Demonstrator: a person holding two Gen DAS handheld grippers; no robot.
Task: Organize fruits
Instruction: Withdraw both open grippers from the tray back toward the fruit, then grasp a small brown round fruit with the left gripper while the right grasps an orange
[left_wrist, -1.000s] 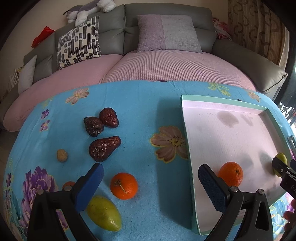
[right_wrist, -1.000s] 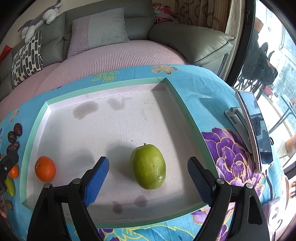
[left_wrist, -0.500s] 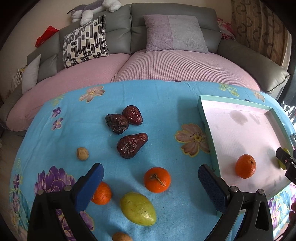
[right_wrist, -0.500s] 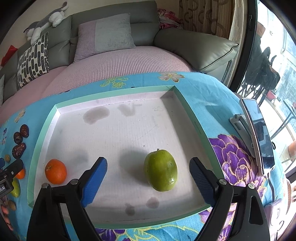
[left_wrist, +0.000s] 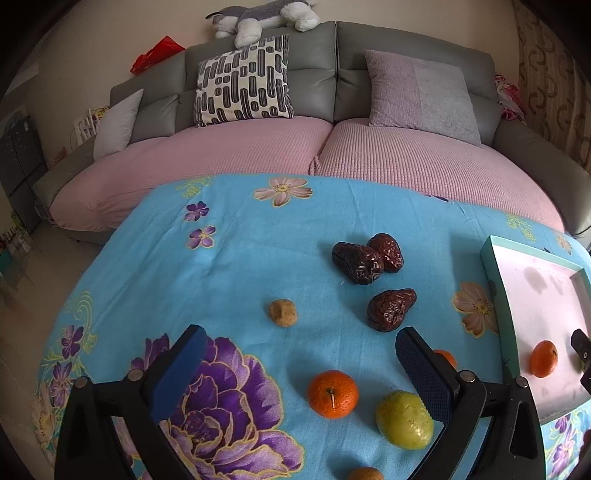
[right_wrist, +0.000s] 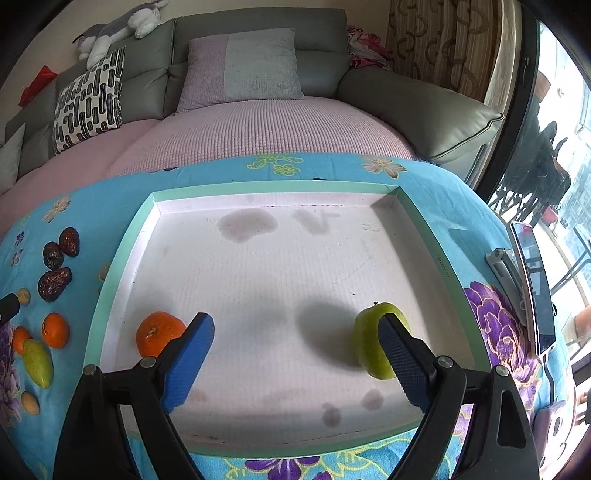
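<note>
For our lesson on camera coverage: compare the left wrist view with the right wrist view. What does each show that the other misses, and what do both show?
Only the left wrist view shows the open left gripper whole.

Only the right wrist view shows the open right gripper whole, the green fruit clearly inside the tray, and a phone at the table's right edge.

Both show the three dates, the loose oranges, the yellow-green fruit on the cloth, the orange in the tray, and the sofa.

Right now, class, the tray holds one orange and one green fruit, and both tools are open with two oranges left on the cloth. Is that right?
Not quite: three oranges remain on the cloth, per the right wrist view, one partly hidden. The tray holds one orange and one green fruit; both tools are open.
</note>
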